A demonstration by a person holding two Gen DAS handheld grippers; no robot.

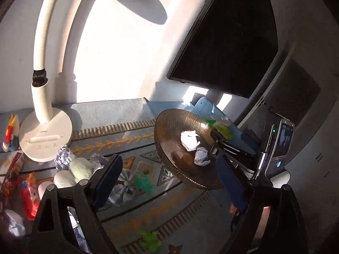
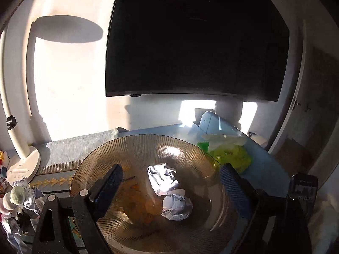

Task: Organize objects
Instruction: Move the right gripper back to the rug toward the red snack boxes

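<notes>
Both jaws wide open, holding nothing. Two crumpled paper balls (image 2: 169, 192) sit in the ribbed glass bowl (image 2: 118, 148) between my right jaws; more clutter (image 1: 63, 158) lies left of my left jaws. Risk: a low pass clips the bowl rim and skids it across the worktop (image 1: 180, 207).

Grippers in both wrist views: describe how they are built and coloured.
The left gripper and the right gripper look alike: two matte black angular arms with triangular cut-outs and round silver pivot pins. Each finger ends in a flat dark blue pad with fine ribbing. No cables or markings show on the fingers, and no sleeve is in view.
</notes>
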